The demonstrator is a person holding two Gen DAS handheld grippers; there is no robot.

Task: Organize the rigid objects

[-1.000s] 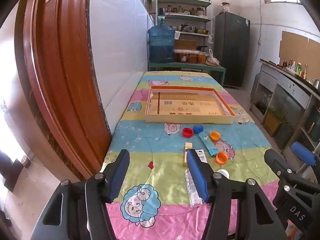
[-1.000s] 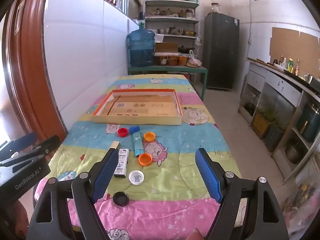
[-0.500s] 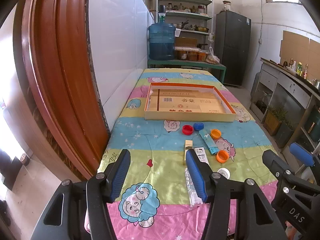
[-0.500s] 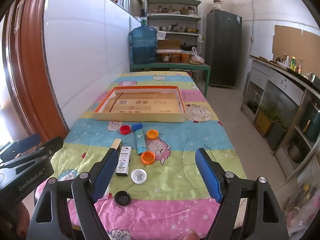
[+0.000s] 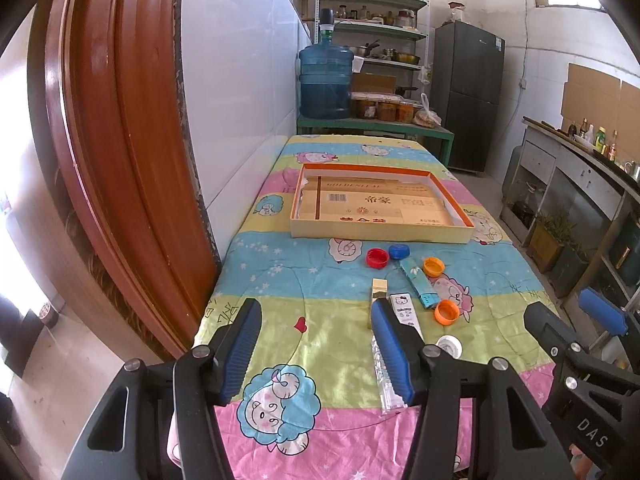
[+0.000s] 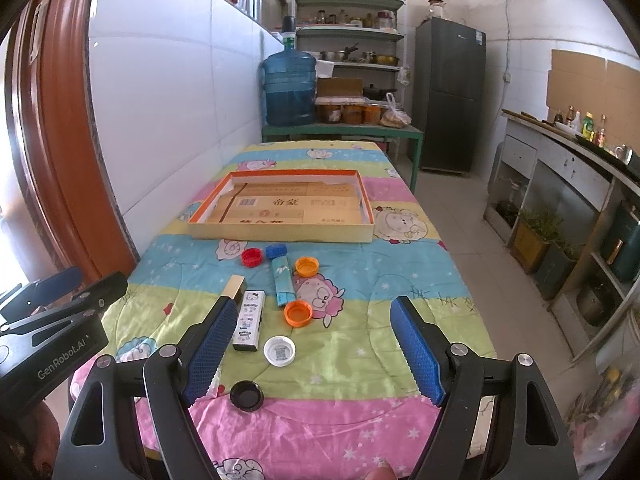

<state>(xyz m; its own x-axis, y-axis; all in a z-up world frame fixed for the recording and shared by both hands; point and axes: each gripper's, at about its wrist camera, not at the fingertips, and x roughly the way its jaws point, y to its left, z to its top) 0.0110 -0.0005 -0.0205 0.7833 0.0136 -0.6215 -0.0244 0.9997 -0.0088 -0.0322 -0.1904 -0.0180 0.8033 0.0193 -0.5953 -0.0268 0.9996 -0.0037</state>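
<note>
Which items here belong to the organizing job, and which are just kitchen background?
Job items:
- shallow box
- red cap, blue cap, two orange caps, white cap, black cap
- blue packet, white packet

Background:
- water jug
- shelves
- fridge
- counter bottles

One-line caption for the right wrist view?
Open right gripper above bottle caps and small boxes before a shallow cardboard tray.
</note>
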